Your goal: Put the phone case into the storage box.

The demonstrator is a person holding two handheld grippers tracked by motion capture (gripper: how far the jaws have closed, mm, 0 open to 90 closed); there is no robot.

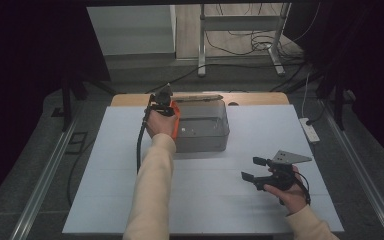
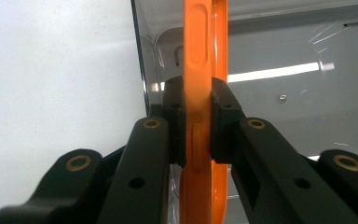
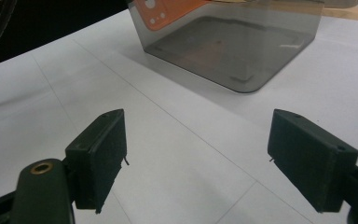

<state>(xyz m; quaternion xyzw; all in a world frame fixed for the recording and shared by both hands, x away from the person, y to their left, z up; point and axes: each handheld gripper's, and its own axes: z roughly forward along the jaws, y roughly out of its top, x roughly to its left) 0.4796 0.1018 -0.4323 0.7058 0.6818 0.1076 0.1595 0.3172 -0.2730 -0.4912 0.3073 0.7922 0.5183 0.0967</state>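
A flat orange plastic piece point(image 2: 198, 70) is clamped edge-on between the closed left tongs point(image 2: 196, 128), at the left wall of the smoky transparent plastic box point(image 1: 202, 127) on the white desk point(image 1: 130, 200). Its long axis is seen running along the jaws, away from the camera. The right tongs point(image 3: 196, 158) are held wide open, empty, above the desk.

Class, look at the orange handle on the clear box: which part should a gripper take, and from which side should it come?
Take the orange handle across its thin, flat bar, coming from above the box at its left end. The bar stands on edge there, so two jaws can close on its flat faces, as the left gripper does now. The right gripper waits open over the table.
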